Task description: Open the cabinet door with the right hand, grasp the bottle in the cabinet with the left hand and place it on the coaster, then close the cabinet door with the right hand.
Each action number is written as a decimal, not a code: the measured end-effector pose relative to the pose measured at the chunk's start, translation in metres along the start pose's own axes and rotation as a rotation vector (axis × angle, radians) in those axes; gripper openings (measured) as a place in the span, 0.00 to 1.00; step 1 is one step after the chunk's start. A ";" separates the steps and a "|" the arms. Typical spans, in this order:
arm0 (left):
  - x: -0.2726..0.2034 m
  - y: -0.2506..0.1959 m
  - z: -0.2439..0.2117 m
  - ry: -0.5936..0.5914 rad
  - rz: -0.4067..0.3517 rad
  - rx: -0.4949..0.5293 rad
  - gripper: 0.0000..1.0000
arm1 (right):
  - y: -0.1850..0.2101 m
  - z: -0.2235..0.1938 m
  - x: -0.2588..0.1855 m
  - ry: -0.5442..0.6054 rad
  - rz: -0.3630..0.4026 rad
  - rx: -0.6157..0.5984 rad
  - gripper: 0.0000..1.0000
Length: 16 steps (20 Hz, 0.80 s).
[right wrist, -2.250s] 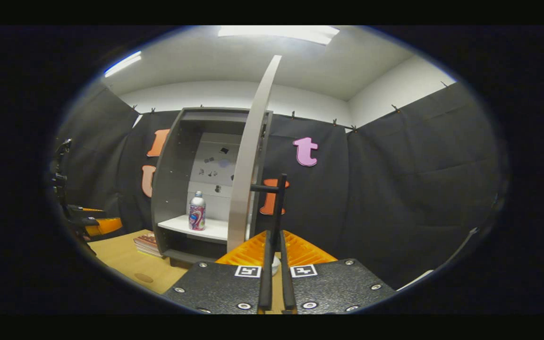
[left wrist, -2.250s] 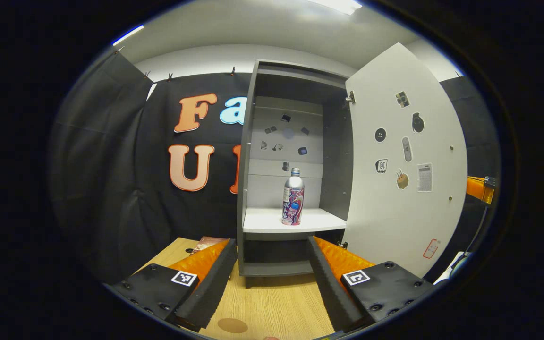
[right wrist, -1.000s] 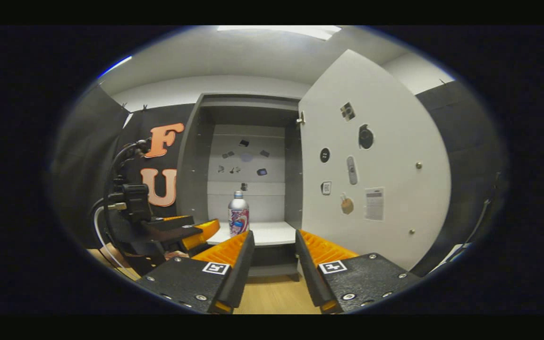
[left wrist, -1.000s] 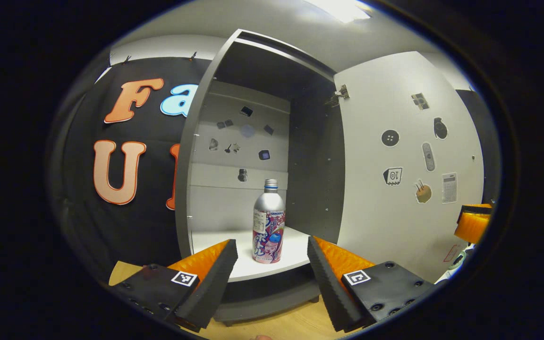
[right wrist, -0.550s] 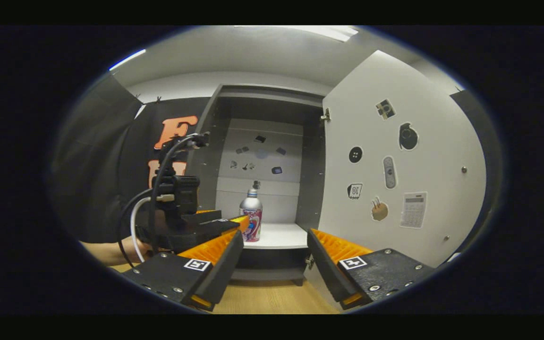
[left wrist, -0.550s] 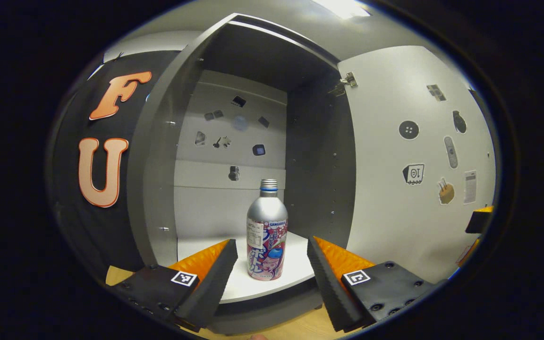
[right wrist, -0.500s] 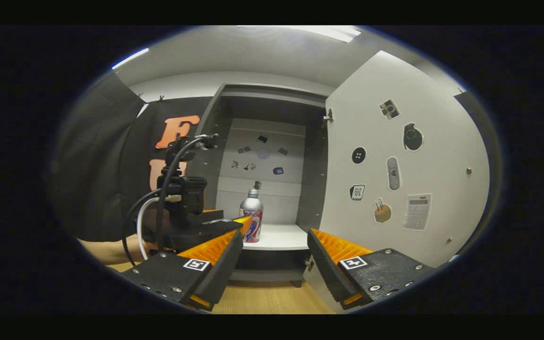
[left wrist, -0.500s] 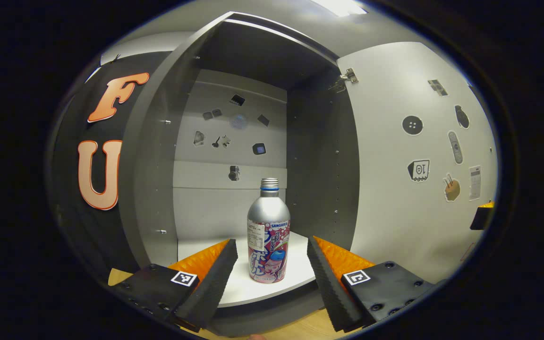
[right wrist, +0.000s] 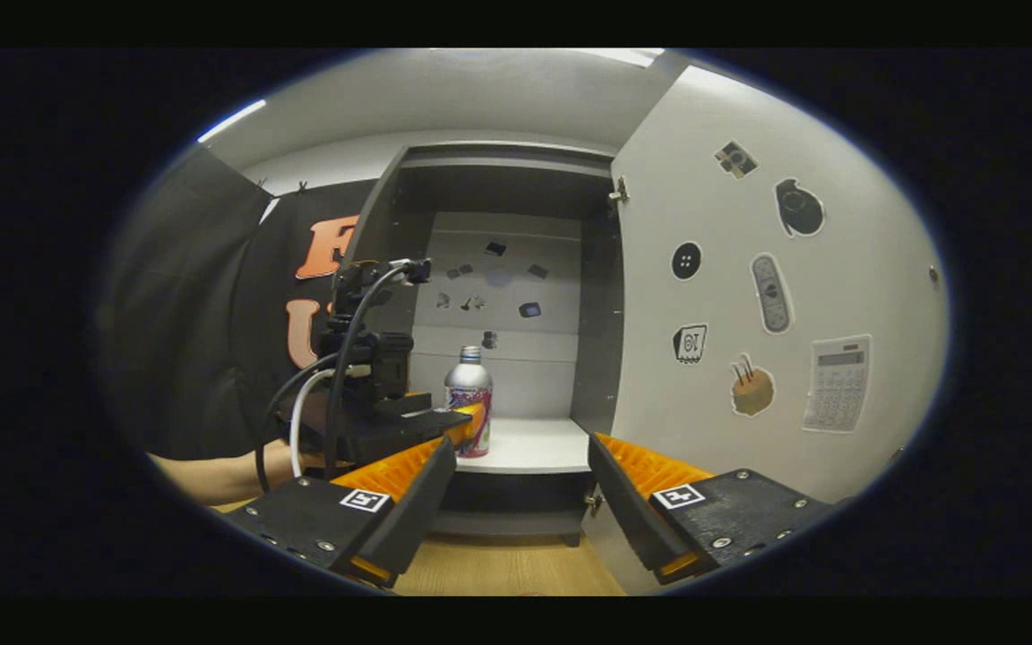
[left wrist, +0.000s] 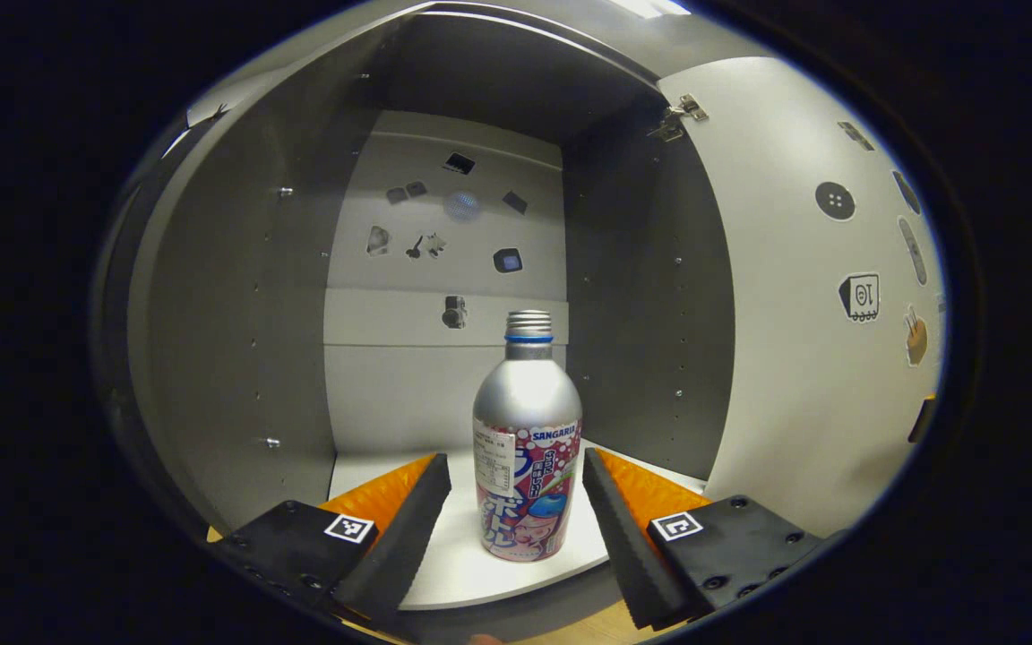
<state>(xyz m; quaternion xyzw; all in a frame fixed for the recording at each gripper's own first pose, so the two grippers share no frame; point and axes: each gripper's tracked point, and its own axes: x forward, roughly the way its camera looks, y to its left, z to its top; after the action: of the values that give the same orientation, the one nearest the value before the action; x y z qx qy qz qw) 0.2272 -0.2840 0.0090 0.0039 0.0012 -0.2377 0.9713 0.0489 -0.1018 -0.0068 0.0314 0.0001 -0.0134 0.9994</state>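
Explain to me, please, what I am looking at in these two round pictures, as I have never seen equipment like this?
A person holds a two-finger grasping tool in each hand, and each tool carries a fisheye camera looking along its own fingers. In the left gripper view, the left tool is open, its fingers on either side of a drink bottle standing upright on the white shelf of a grey cabinet; nothing is gripped yet. In the right gripper view, the right tool is open and holds nothing. It faces the cabinet, whose door, dotted with stickers, stands open. The left tool shows farther off there, at the bottle.
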 end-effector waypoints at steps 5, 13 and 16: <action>0.023 -0.003 -0.005 0.003 -0.003 0.035 0.97 | -0.008 -0.012 0.004 0.028 0.002 0.017 0.92; 0.040 -0.006 -0.015 0.028 0.007 0.036 0.89 | -0.026 -0.019 0.002 0.038 -0.020 0.036 0.92; 0.040 -0.005 -0.015 0.027 0.021 0.037 0.86 | -0.034 -0.020 0.001 0.037 -0.023 0.042 0.92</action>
<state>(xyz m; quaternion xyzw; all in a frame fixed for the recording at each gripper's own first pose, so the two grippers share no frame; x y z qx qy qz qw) 0.2599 -0.3069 -0.0066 0.0253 0.0097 -0.2272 0.9735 0.0489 -0.1343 -0.0285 0.0524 0.0188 -0.0244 0.9982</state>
